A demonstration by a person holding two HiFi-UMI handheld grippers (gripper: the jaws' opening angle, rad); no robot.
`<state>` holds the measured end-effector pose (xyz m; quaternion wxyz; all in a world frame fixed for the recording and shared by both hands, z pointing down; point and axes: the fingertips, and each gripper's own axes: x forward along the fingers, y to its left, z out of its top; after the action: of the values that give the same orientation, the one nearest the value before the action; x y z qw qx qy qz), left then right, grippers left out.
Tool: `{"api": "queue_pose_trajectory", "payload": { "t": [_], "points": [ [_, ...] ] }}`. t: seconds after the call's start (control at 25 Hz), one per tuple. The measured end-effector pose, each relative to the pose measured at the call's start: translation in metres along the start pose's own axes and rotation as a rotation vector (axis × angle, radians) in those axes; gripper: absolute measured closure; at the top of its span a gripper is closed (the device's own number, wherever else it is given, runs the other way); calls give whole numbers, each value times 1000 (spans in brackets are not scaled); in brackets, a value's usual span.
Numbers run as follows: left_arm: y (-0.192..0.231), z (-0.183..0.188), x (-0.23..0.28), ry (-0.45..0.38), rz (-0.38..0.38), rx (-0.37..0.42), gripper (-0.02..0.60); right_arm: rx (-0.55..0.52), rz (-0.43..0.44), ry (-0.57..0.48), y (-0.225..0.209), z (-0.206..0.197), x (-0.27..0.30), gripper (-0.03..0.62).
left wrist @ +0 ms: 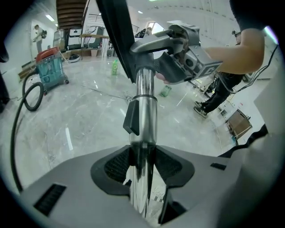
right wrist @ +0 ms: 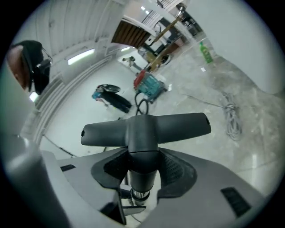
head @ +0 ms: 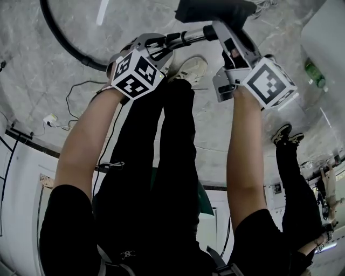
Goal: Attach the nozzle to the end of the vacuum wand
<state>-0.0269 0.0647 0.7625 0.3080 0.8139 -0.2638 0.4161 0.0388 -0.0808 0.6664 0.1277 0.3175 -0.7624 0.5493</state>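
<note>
My left gripper (head: 164, 46) is shut on the chrome vacuum wand (head: 188, 36), high in the head view above the person's legs. In the left gripper view the wand (left wrist: 144, 120) runs up from between the pads of the left gripper (left wrist: 142, 167) to a dark collar. My right gripper (head: 220, 31) is shut on the neck of the dark grey T-shaped nozzle (head: 215, 9). In the right gripper view the nozzle (right wrist: 144, 127) lies crosswise above the right gripper (right wrist: 143, 167). A chrome ring of the wand (right wrist: 140, 195) shows just under its neck. The joint itself is hidden.
A black hose (head: 59, 38) curves over the marble floor to a teal vacuum canister (left wrist: 51, 67). A green bottle (head: 315, 75) and thin cables (head: 70, 102) lie on the floor. Another person's shoe (head: 283, 135) is at the right. A white cable coil (right wrist: 231, 120) lies beyond the nozzle.
</note>
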Motion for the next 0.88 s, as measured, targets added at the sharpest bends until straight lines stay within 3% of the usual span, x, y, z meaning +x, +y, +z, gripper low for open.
{"api": "queue_pose_trajectory", "payload": {
  "t": [0.08,0.12,0.32,0.44,0.56,0.72,0.8,0.88],
  "points": [
    [-3,-2,6,-1,-7,8,407,56,-128,-24,-10,-7,-2,393],
    [-6,-4,6,-10,-13,11,407,62,-146,-21,-10,-11,-4,393],
    [-11,-11,4,-54,-30,6,405,35,-127,8,15,-28,-6,393],
    [-13,-8,9,-20,-25,76,412,42,-161,15,23,-31,-6,393],
    [-10,-7,8,-15,-37,80,419,-20,-58,0,30,-27,-2,393],
    [-11,-14,6,-20,-131,56,420,-119,303,8,44,-35,8,395],
    [-12,-15,6,-12,-140,35,420,-111,329,29,44,-35,12,396],
    [-9,-12,7,-4,-113,12,419,-70,220,13,37,-30,14,398]
  ]
}}
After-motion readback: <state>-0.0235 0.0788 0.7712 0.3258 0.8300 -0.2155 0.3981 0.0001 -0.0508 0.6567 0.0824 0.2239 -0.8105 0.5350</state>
